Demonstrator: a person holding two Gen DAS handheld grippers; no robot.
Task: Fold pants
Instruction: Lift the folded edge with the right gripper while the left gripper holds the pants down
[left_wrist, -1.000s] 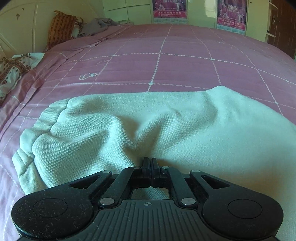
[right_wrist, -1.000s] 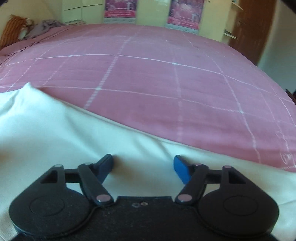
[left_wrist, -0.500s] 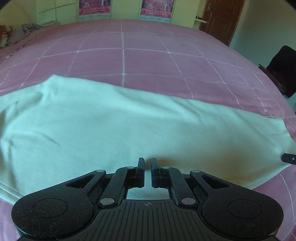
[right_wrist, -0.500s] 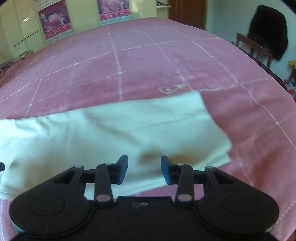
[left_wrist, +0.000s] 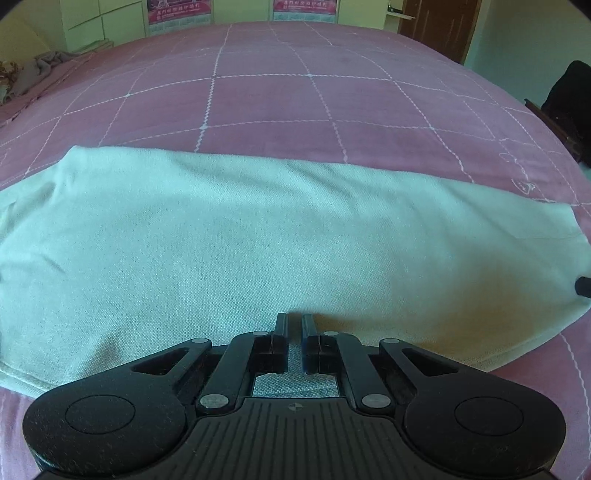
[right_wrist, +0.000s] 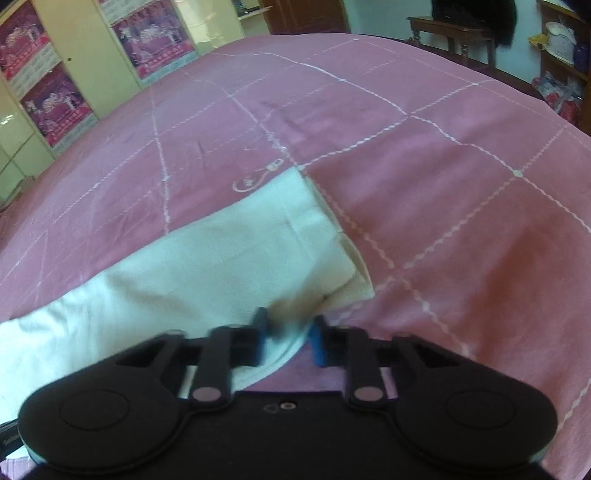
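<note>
Across the pink quilted bed (left_wrist: 280, 110), pale pants (left_wrist: 258, 236) spread lengthwise as a long flat band, legs seemingly stacked, hem end (right_wrist: 317, 236) toward the right, near an embroidered motif on the cover. Judged step: taking hold of the hem end for a fold back toward the waist. Best done by biting through every layer at the near hem corner, not only the top sheet, since a lower layer peeks out at that edge; lifting just enough to clear the bed, carrying the end over in a straight line, keeping the side edges aligned, and smoothing out any ripple before release. Worth pinning the middle of the garment meanwhile so that the band does not drag or skew. Left hand-held gripper (left_wrist: 293, 325) low over the near edge of the cloth around mid-length, jaws nearly together with only a narrow slot between them, weave visible through that slot, nothing clearly pinched; contact with the fabric cannot be told for sure. Right hand-held gripper (right_wrist: 290, 328) at the near hem corner, blue pads (right_wrist: 261, 338) partly apart, cloth edge lying between them, picture blurred there; whether the pads already press the fabric cannot be told, but appears not yet fully clamped
</note>
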